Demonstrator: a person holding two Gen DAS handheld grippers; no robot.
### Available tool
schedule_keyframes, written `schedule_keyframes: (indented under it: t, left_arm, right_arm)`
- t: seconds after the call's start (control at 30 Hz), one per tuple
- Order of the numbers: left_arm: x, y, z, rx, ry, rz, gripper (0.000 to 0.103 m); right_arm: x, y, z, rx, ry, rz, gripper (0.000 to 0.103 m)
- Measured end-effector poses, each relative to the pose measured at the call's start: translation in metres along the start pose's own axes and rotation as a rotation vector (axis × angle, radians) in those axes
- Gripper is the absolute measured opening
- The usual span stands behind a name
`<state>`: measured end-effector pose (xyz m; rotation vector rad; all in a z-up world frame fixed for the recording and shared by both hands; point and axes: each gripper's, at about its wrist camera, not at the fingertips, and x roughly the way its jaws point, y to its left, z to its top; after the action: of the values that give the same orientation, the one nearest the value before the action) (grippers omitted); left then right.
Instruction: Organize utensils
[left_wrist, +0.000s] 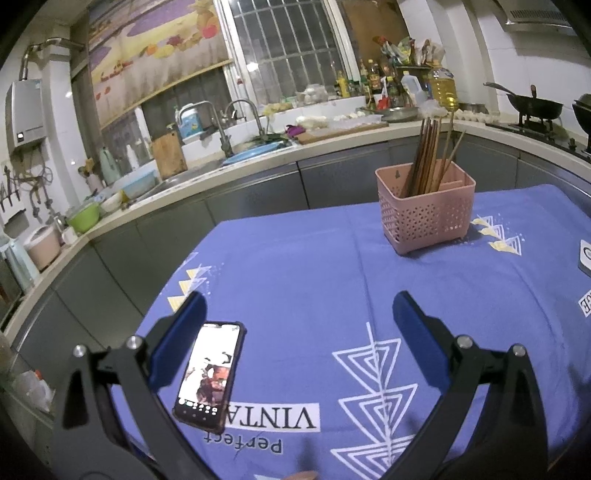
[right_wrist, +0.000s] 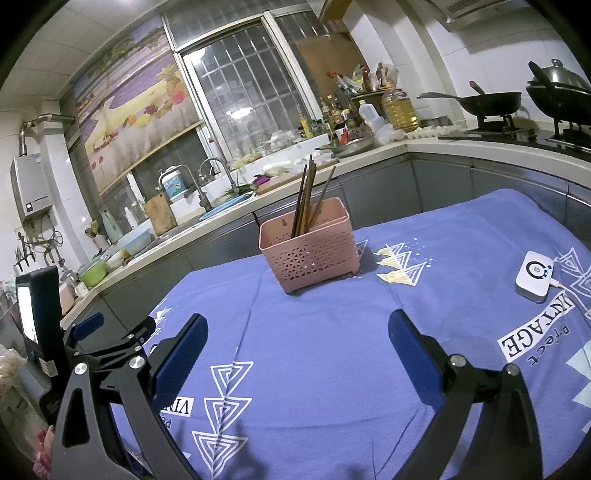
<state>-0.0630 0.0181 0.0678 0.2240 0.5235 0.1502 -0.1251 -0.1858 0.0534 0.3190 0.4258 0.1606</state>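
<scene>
**Approaching the chopstick basket with both grippers spread**

Going from left to right, a black smartphone with a lit screen (left_wrist: 210, 376) is seen lying flat on the blue printed tablecloth (left_wrist: 314, 280), just beside the left finger of the left gripper (left_wrist: 299, 332), whose blue-padded tongs are spread wide and hold nothing. Further back and to the right, the pink perforated plastic utensil basket (left_wrist: 424, 210) stands upright on the cloth, well apart from both tools, with the brown wooden chopsticks (left_wrist: 424, 155) leaning loosely in its compartments. The right gripper (right_wrist: 295, 350) is likewise spread and empty. At far right a small white rounded device with a cable (right_wrist: 533, 275) rests on the cloth.

No loose utensils are seen on the cloth, so the sorting is judged to begin at the basket. A slow approach is advised: one chopstick should be pinched near its upper end and lifted straight up, so that the light basket is not tipped.
</scene>
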Motion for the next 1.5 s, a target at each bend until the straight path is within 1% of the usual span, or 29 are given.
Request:
schedule_keyframes:
  t: [0.07,0.17,0.2,0.33,0.37,0.57,0.63,0.8,1.03,1.07,1.3,1.33,1.4,1.43,1.47,1.5]
  left_arm:
    - [0.0,0.0,0.0,-0.004,0.002,-0.004,0.097]
    - [0.002,0.0,0.0,-0.005,0.006,-0.01,0.097]
    - [0.002,0.0,0.0,-0.006,0.006,-0.011,0.097]
    - [0.004,0.001,-0.002,-0.011,0.01,-0.018,0.097]
    - [0.004,0.0,-0.002,-0.011,0.01,-0.019,0.097]
    - [0.005,0.001,-0.003,-0.003,0.009,-0.017,0.097]
    - [0.004,0.0,-0.003,-0.003,0.009,-0.016,0.097]
    - [0.002,0.001,-0.004,0.0,0.008,-0.011,0.097]
    - [0.003,0.001,-0.004,-0.001,0.009,-0.012,0.097]
    - [0.002,0.0,-0.004,-0.001,0.007,-0.013,0.097]
    - [0.0,0.002,-0.002,-0.008,0.0,-0.036,0.097]
    - [0.001,0.003,-0.002,-0.009,0.001,-0.038,0.097]
    - [0.002,0.002,-0.002,-0.011,0.007,-0.043,0.097]
    - [0.002,0.002,-0.002,-0.011,0.011,-0.049,0.097]
    - [0.002,0.002,-0.003,-0.009,0.014,-0.051,0.097]
    - [0.003,0.002,-0.003,-0.005,0.016,-0.05,0.097]
  right_arm:
    - [0.0,-0.001,0.001,0.0,0.001,0.0,0.096]
    - [-0.002,0.009,-0.006,0.001,0.001,0.001,0.096]
    - [0.0,0.003,-0.002,0.002,0.001,0.001,0.096]
    - [-0.001,0.006,-0.004,0.002,0.002,0.001,0.096]
    - [0.0,0.002,0.0,0.002,0.002,0.001,0.096]
    - [0.0,0.001,0.001,0.004,0.003,0.001,0.096]
    - [-0.001,0.009,-0.006,0.004,0.003,0.001,0.096]
    - [0.0,0.004,-0.002,0.007,0.003,0.001,0.095]
    - [-0.003,0.017,-0.011,0.011,0.004,0.0,0.095]
    - [-0.002,0.013,-0.009,0.011,0.003,0.0,0.095]
    - [-0.002,0.014,-0.008,0.012,0.004,0.0,0.095]
    - [-0.001,0.011,-0.006,0.013,0.004,-0.001,0.095]
    - [-0.003,0.017,-0.011,0.015,0.004,0.0,0.095]
    - [-0.001,0.01,-0.006,0.014,0.004,0.0,0.095]
    - [-0.003,0.017,-0.01,0.014,0.003,-0.001,0.095]
    - [-0.002,0.013,-0.007,0.014,0.004,0.0,0.095]
